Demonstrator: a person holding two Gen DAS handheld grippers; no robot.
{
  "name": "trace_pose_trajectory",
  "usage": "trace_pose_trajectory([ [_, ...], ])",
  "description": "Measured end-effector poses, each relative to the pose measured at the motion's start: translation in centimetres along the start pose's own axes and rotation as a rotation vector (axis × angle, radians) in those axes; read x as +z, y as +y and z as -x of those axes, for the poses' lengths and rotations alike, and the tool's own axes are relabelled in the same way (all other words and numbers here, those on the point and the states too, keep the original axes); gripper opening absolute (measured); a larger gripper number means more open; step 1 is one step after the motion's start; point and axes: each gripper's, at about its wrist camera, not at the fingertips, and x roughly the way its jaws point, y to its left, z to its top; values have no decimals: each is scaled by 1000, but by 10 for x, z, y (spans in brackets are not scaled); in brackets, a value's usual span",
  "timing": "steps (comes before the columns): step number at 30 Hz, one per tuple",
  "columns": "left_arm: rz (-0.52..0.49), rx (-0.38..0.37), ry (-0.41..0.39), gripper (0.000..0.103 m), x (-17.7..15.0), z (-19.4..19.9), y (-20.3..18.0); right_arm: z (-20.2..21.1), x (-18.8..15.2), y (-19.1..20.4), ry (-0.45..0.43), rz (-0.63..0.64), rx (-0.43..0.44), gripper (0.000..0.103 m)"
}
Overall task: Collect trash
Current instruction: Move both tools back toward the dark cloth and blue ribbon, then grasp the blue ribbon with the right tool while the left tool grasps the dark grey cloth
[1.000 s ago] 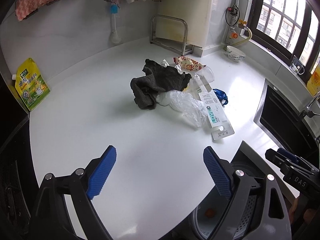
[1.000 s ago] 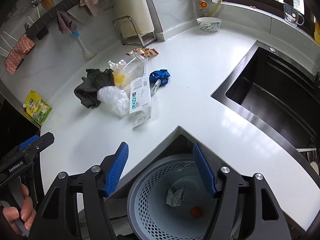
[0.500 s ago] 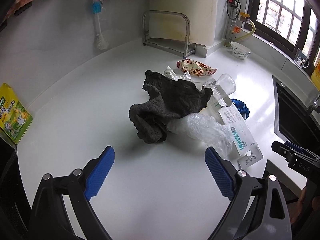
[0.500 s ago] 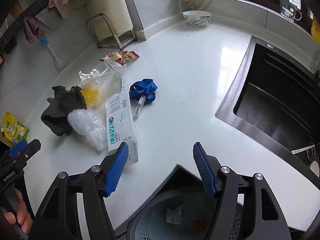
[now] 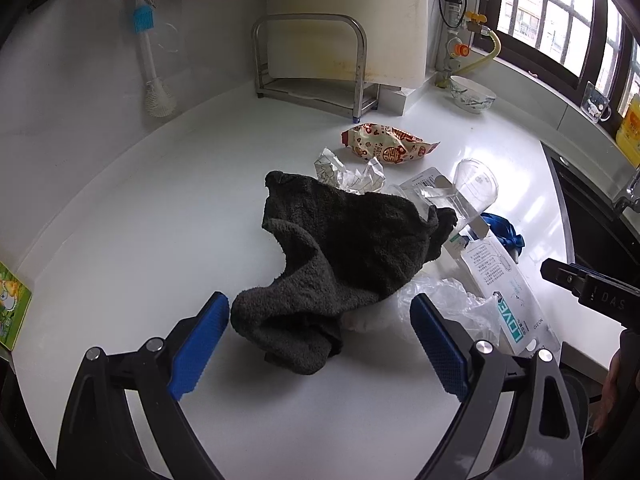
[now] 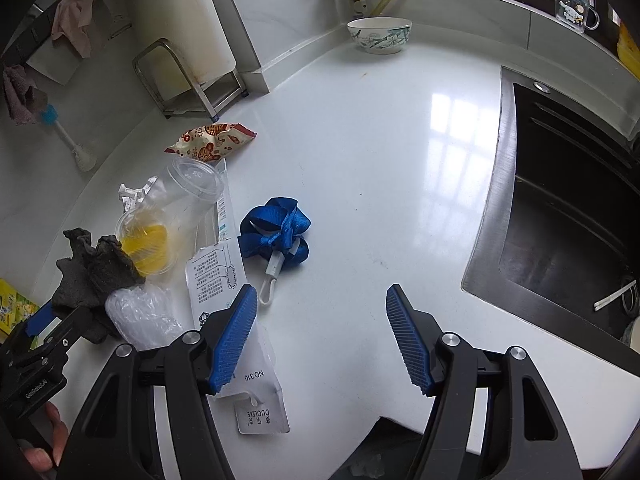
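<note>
A pile of trash lies on the white counter (image 5: 120,220). A dark grey cloth (image 5: 340,248) sits between the fingers of my open left gripper (image 5: 320,320). Beside it are crumpled clear plastic (image 5: 448,304), a white LOVE package (image 5: 508,288), a clear cup (image 5: 474,188), crumpled paper (image 5: 352,172) and a red snack wrapper (image 5: 384,146). My right gripper (image 6: 320,320) is open and empty above the counter, with the white package (image 6: 228,280) under its left finger. A blue strap with a white clip (image 6: 280,232) lies just ahead. The cloth (image 6: 92,272) and a yellow-stained cup (image 6: 176,208) are to the left.
A black sink (image 6: 568,216) is at the right. A metal rack (image 5: 312,64) and a patterned bowl (image 6: 379,34) stand at the back wall. A brush (image 5: 154,92) leans on the wall. A green packet (image 5: 12,312) lies far left. The bin's rim (image 6: 372,456) shows below the counter edge.
Both grippers have moved forward over the counter toward the trash pile. The cloth now sits between my left fingers. The bin has slipped almost out of the right view.
</note>
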Motion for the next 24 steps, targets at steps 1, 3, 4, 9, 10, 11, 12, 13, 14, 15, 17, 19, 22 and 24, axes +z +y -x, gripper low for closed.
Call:
trace_pose_trajectory([
  [1,-1,-2,-2,90,1,-1,1,-3,1,0,4,-1,-5,64],
  [3,0,-8,-2,90,2,-4,2,-8,3,1,9,-6,-12,64],
  [4,2,-11,0,90,3,-6,2,-11,5,2,12,-8,-12,64],
  [9,4,-25,8,90,5,-13,3,-20,10,10,18,-7,-7,64],
  [10,5,-27,8,90,5,-15,3,-22,12,11,20,-5,-13,64],
  [11,7,-29,9,90,5,-16,4,-24,13,13,21,-5,-18,64],
  [12,8,-31,9,90,5,-17,4,-26,14,14,21,-5,-23,64],
  [13,9,-32,8,90,6,-18,5,-27,15,15,21,-5,-28,64],
  [14,10,-32,6,90,6,-19,5,-29,16,15,22,-5,-34,64],
  [15,11,-34,5,90,6,-20,5,-30,16,15,25,-3,-42,64],
  [17,14,-40,3,90,6,-22,6,-33,17,16,32,-2,-54,64],
  [19,17,-46,1,90,6,-23,7,-35,18,17,33,-4,-57,64],
  [22,18,-52,-1,90,7,-26,7,-37,19,20,35,1,-61,64],
  [24,21,-58,-3,90,8,-26,7,-38,20,23,36,9,-59,64],
])
